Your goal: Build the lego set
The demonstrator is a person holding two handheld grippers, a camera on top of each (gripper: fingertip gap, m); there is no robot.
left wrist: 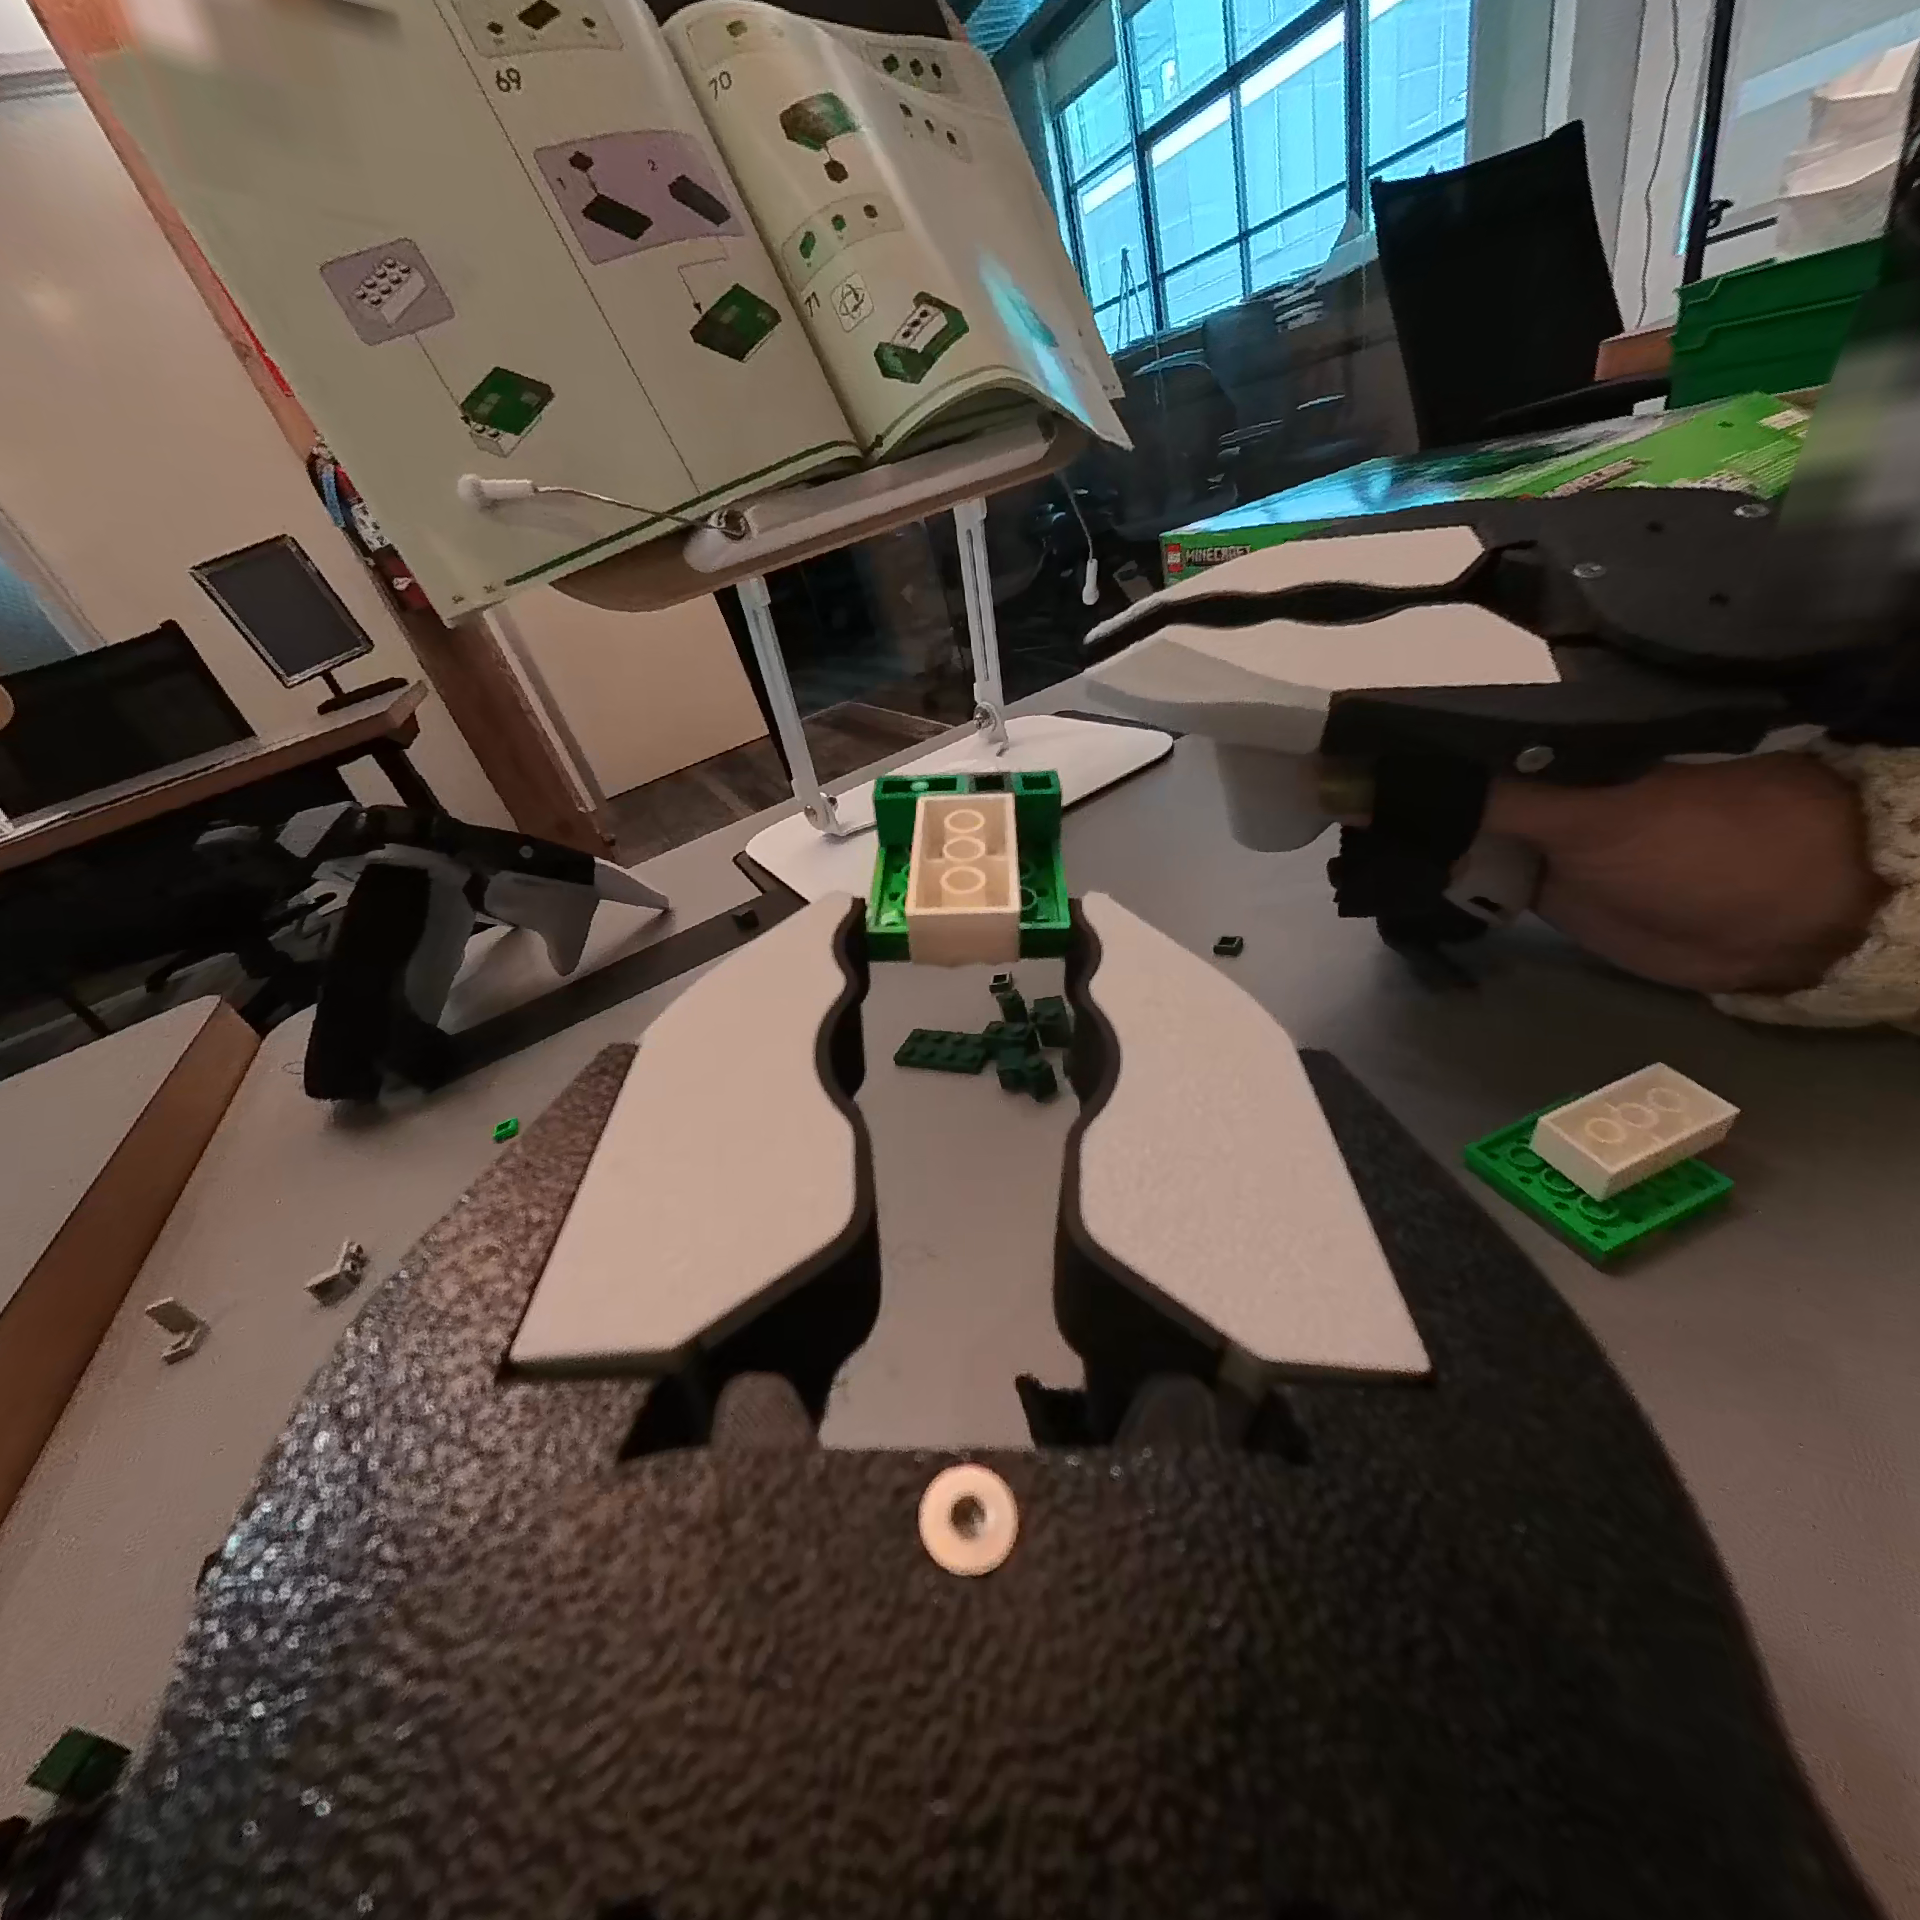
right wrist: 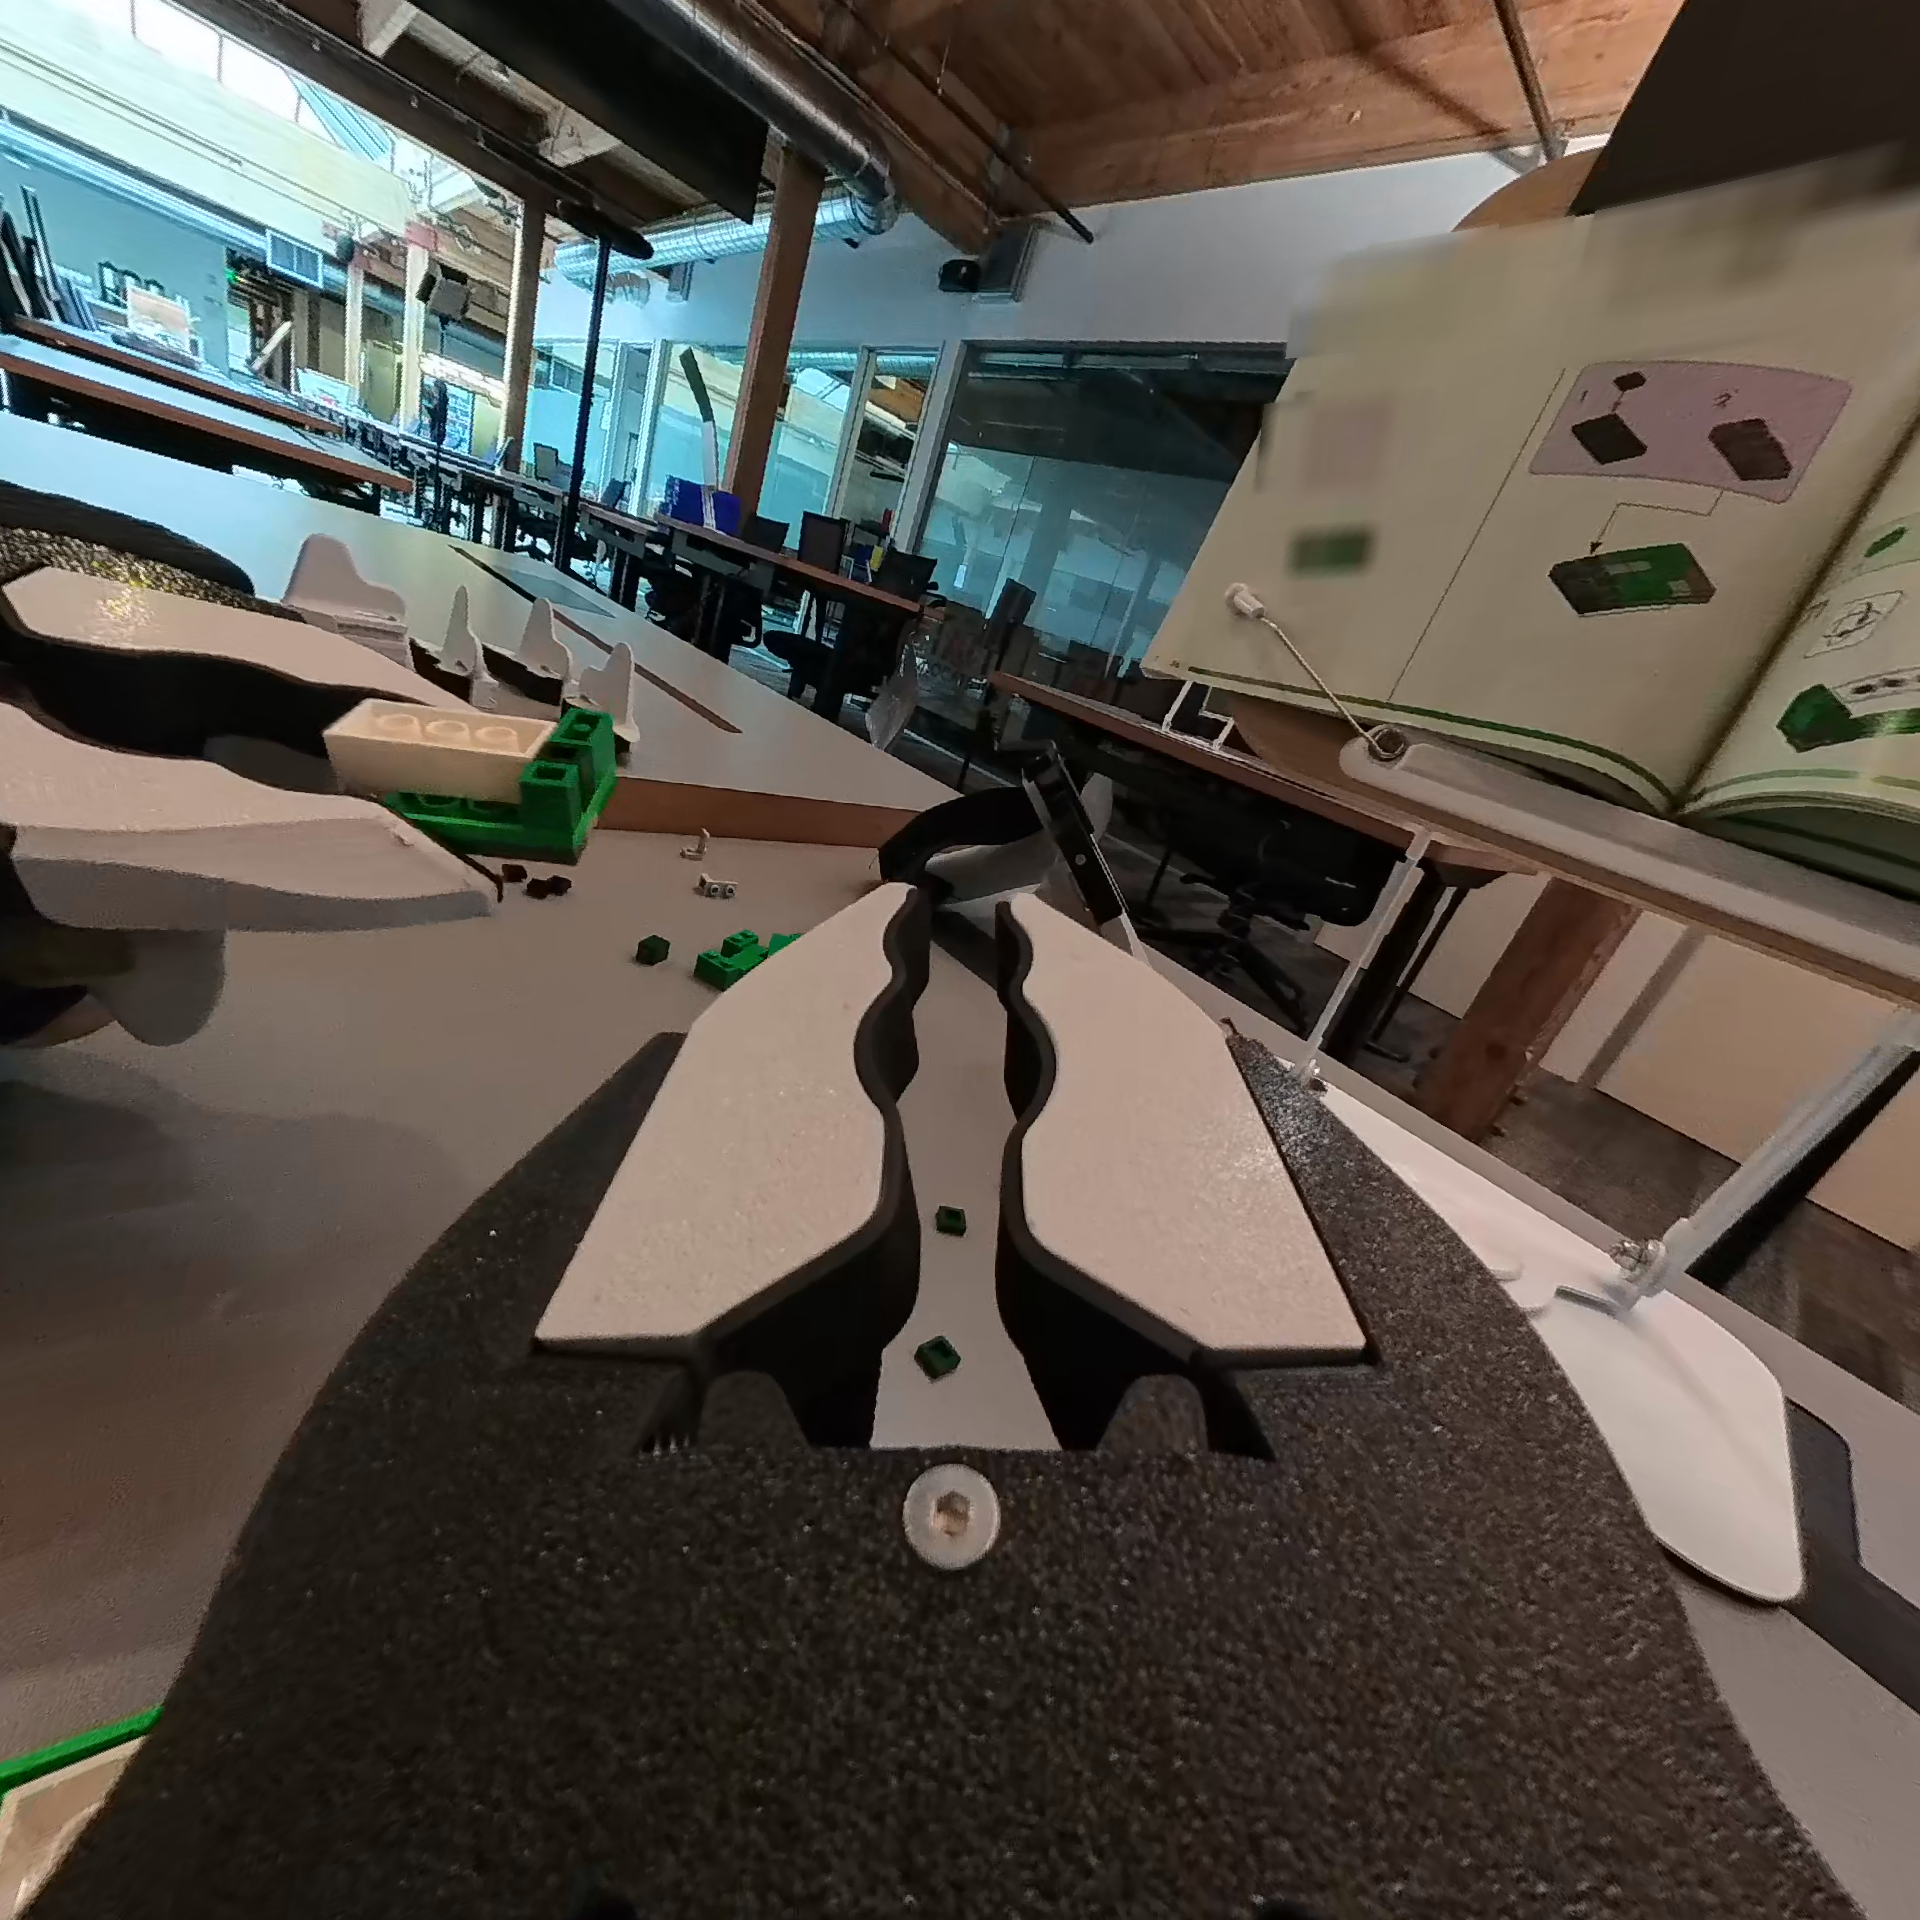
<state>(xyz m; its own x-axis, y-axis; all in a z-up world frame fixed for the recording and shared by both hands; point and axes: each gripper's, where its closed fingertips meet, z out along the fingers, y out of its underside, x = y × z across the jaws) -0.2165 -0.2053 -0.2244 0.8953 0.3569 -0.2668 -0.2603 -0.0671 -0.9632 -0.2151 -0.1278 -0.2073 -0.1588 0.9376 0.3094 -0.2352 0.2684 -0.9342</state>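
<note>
My left gripper (left wrist: 971,930) is shut on a green plate assembly (left wrist: 966,883) with a white brick on it, held underside toward the camera above the grey table (left wrist: 1351,1455). It also shows in the right wrist view (right wrist: 468,774), held by the left gripper (right wrist: 431,800). My right gripper (right wrist: 961,904) is empty, its jaws a narrow gap apart; in the left wrist view it (left wrist: 1101,655) hovers to the right of and above the held assembly. A second green plate with a white brick (left wrist: 1600,1174) lies on the table at right. Dark green pieces (left wrist: 997,1049) lie under the left fingers.
The open instruction book (left wrist: 623,260) stands on a white stand (left wrist: 1039,748) behind the work area. A set box (left wrist: 1455,488) is at the back right. A spare gripper (left wrist: 447,935) lies at left. Small grey (left wrist: 338,1273) and green pieces (right wrist: 743,956) are scattered. The grippers' ends are close to 9 cm from one another.
</note>
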